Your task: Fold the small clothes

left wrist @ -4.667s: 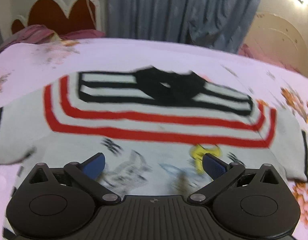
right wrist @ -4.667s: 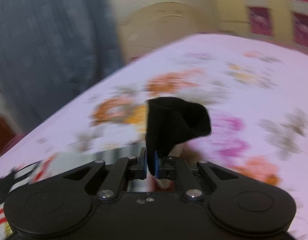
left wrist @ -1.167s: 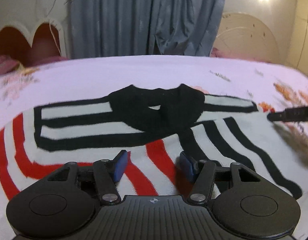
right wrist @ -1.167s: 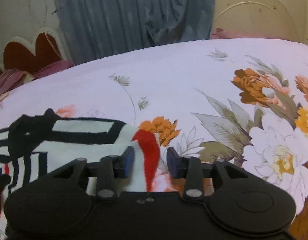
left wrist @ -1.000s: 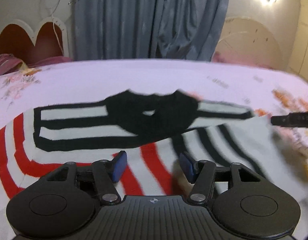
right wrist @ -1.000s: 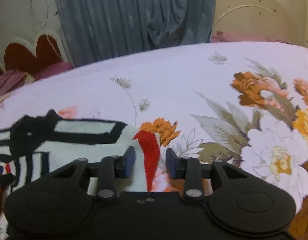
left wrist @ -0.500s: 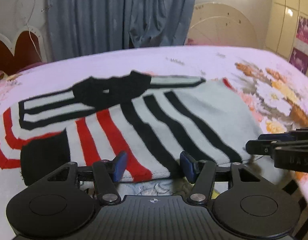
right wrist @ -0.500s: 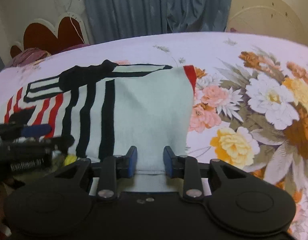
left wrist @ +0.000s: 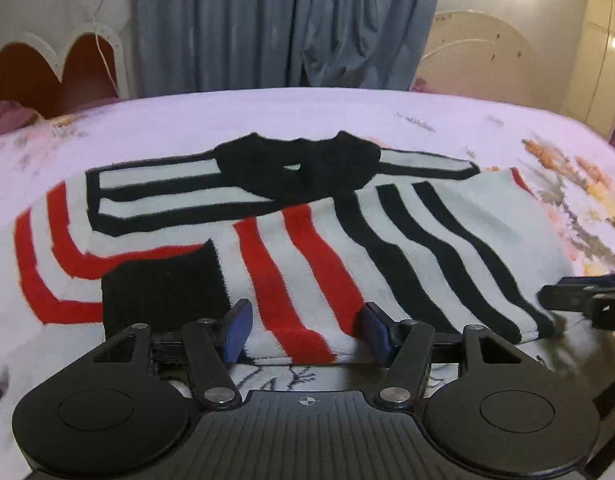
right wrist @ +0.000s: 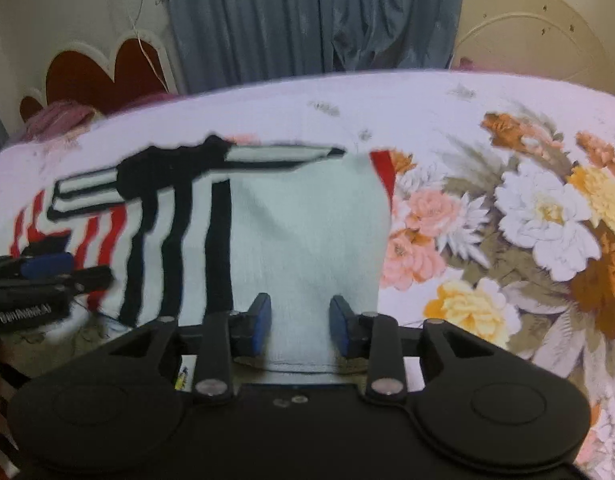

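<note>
The striped sweater (left wrist: 315,240) is lying flat on the floral bedsheet (right wrist: 487,220), black collar at the far side. What's new: about a second ago the right half was still spread out sideways, and now that side plus its sleeve has been swung across the middle, so the red and black stripes run diagonally over the chest and the black cuff (left wrist: 163,284) sits on the left part of the body. From the right wrist view you see the plain pale back of the folded panel, with its outer edge making a fairly straight line near the flower print.

The left gripper (left wrist: 305,330) has its jaws apart and widening a bit, straddling the near edge of the folded layer without pinching it. The right gripper (right wrist: 300,330) is also parted, with the pale hem between its fingers but gaps on both sides, so I'd call that let go.

So I reckon the first side fold is basically done. The left side and sleeve aren't folded in yet.
</note>
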Motion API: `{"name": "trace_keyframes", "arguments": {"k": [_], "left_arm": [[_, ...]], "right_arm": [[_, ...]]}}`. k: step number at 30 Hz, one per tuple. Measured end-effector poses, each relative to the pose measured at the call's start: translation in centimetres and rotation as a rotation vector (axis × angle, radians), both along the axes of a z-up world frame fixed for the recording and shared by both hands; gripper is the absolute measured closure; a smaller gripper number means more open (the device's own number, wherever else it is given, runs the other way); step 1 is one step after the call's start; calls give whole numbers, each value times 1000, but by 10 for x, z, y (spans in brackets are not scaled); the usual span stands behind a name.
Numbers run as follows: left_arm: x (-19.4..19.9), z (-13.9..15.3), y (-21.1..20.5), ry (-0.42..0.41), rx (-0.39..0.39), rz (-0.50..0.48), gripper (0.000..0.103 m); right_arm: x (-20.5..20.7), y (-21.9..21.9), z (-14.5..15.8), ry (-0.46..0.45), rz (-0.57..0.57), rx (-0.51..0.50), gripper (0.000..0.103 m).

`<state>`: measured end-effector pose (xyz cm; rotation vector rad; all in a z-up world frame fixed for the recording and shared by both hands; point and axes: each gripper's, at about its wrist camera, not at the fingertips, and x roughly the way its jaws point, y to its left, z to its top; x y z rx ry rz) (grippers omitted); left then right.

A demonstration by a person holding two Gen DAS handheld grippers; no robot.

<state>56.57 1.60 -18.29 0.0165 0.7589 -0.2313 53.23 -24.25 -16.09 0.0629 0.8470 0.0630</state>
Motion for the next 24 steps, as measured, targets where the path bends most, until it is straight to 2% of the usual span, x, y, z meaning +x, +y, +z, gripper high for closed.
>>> {"name": "trace_keyframes", "arguments": {"k": [2,4,5,7,9,12,16,18,19,22,24], "left_arm": [[0,8,1,-17,8,10,43],[3,12,2,-46,14,7,43],[8,9,2,-34,31,15,43],[18,0,4,8,36,29,43],[24,3,3,17,23,42,43],[27,13,-1,-28,2,30,43],[47,13,-13,-20,-7,19,43],[63,4,-22,36,6,14,43],[66,1,-24,33,5,24,43],[62,10,-26,10,-31,35,43],[55,15,-29,-12,-34,39,42]], "right_arm": [[5,7,6,-7,16,-34,72],[9,5,15,-50,9,-6,72],[16,3,18,-65,0,3,72],[32,1,15,-50,-8,-2,72],[48,2,4,-10,2,-32,72],[56,1,12,-46,21,-52,73],[83,-23,16,-72,-50,-54,73],[104,-34,8,-36,-77,-64,74],[112,-40,2,-12,-86,-56,74],[117,-43,6,-1,-91,-42,73],[103,-34,17,-50,-66,-35,70]]}}
